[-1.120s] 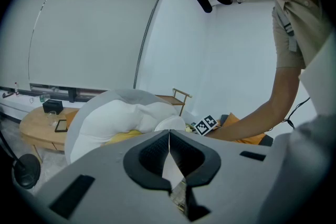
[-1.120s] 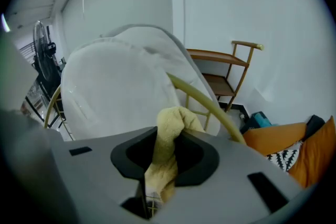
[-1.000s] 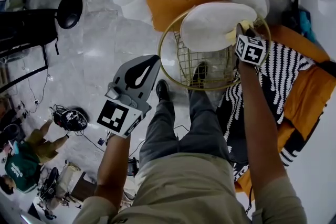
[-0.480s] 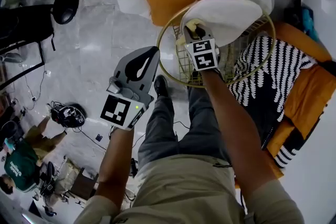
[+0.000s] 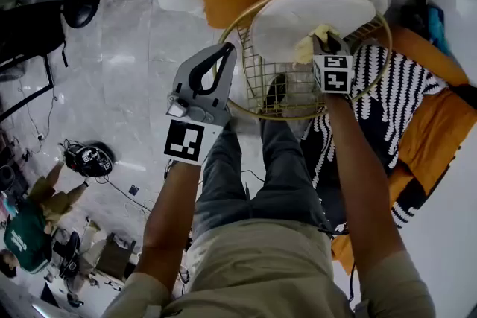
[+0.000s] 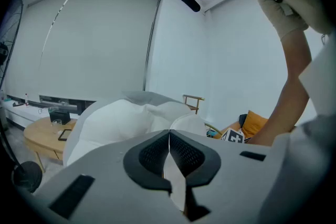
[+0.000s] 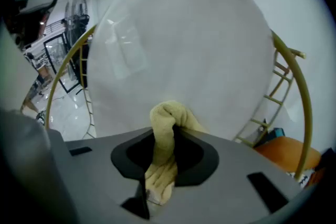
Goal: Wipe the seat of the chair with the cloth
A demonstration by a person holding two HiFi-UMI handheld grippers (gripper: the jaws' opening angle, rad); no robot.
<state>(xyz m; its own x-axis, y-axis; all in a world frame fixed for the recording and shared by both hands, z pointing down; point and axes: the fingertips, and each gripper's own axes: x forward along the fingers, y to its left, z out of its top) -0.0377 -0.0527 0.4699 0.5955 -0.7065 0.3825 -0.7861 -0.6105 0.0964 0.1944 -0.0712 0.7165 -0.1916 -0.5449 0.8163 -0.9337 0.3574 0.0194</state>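
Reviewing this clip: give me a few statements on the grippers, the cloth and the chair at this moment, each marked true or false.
1. The right gripper is shut on a yellow cloth. True.
2. The left gripper has its jaws wide apart. False: they are together, with nothing between them.
3. The chair has a gold wire frame. True.
4. The chair's round cushion is orange. False: it is white.
5. The yellow cloth points at the cushion. True.
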